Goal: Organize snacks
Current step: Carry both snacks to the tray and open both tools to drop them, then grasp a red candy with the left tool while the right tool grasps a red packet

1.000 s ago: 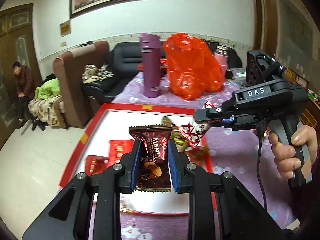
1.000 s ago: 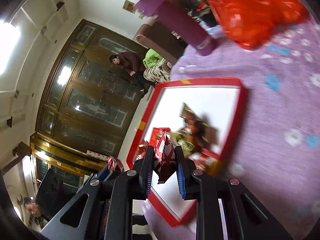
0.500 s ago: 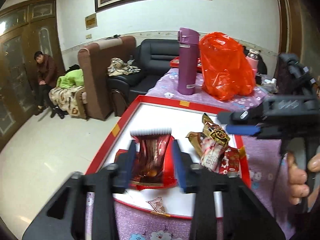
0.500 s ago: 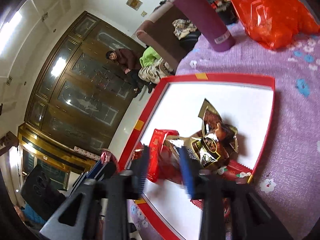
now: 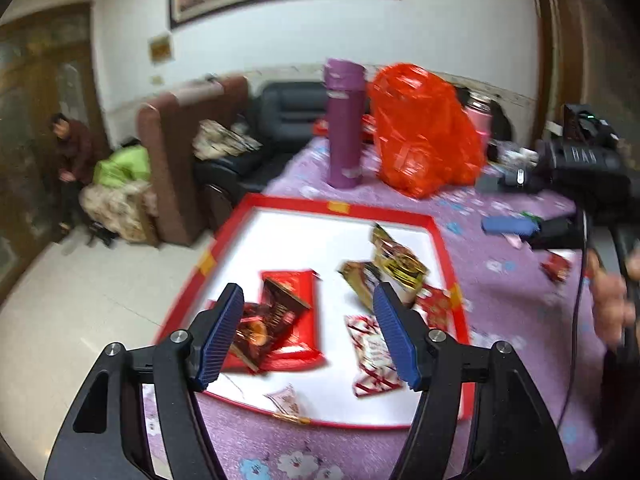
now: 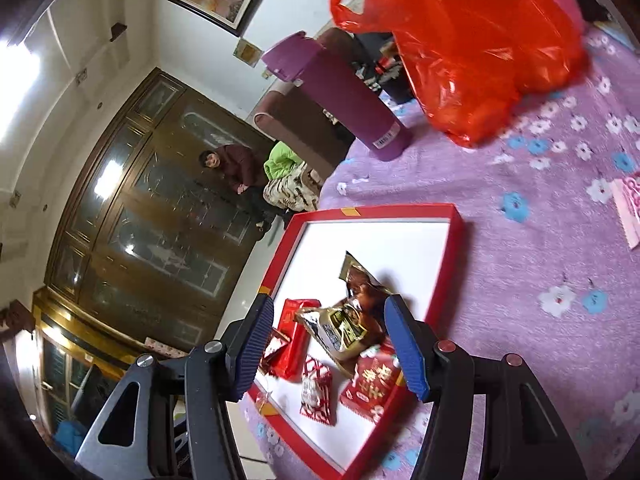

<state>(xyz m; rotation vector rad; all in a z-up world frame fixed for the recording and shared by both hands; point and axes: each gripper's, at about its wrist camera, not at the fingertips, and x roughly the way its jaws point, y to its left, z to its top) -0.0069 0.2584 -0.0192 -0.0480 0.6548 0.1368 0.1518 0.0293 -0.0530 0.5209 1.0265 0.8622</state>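
A red-rimmed white tray (image 5: 340,207) (image 6: 372,212) lies on the purple cloth and holds several snack packs. A brown chocolate pack (image 5: 272,320) lies on a red pack (image 5: 298,320) at the tray's near left. A red-and-white candy (image 5: 372,350) (image 6: 316,390) lies near the front. Gold and brown packs (image 5: 394,264) (image 6: 348,320) lie at the right. My left gripper (image 5: 310,336) is open and empty above the tray's front. My right gripper (image 6: 330,350) is open and empty above the tray; it also shows in the left wrist view (image 5: 512,226).
A purple flask (image 5: 345,124) (image 6: 340,96) and an orange plastic bag (image 5: 420,128) (image 6: 468,48) stand behind the tray. A small red candy (image 5: 556,266) and a pink packet (image 6: 630,208) lie on the cloth to the right. Sofas and a seated person (image 5: 72,156) are at the left.
Both grippers have opened. The brown chocolate pack left my left gripper and the red-and-white candy left my right gripper; both now lie in the tray. Both grippers pulled back.
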